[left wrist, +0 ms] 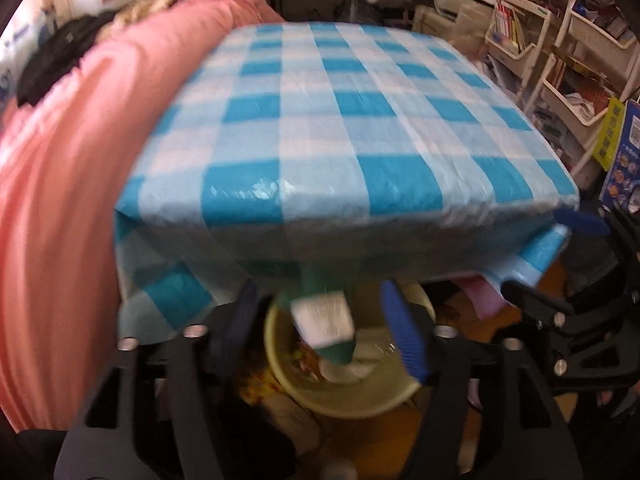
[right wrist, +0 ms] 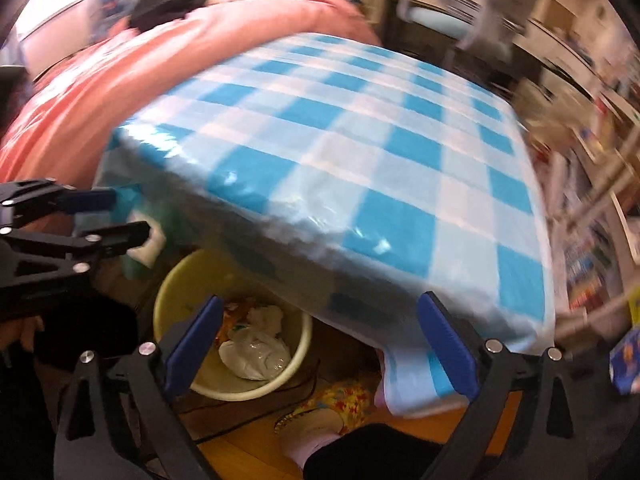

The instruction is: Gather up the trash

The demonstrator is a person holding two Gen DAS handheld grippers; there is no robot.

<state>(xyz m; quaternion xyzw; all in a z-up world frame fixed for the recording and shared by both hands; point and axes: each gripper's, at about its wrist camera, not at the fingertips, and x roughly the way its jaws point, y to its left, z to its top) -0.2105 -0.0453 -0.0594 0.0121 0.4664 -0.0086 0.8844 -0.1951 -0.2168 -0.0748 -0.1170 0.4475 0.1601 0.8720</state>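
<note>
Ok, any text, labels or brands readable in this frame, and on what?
None can be read.
Carton over the bin: white label, print blurred.
Blue poster and yellow sign: print too small.
Shelf books: spines blurred.

A cluttered home room: pink bedding lying beside a checked-cloth table, crowded bookshelves standing nearby.

tablecloth: glossy checked plastic sheet | bin: smooth pale-yellow plastic | bag in bin: crinkled shiny plastic film | blanket: matt pink cloth | floor: smooth wood | gripper pads: ribbed blue rubber
</note>
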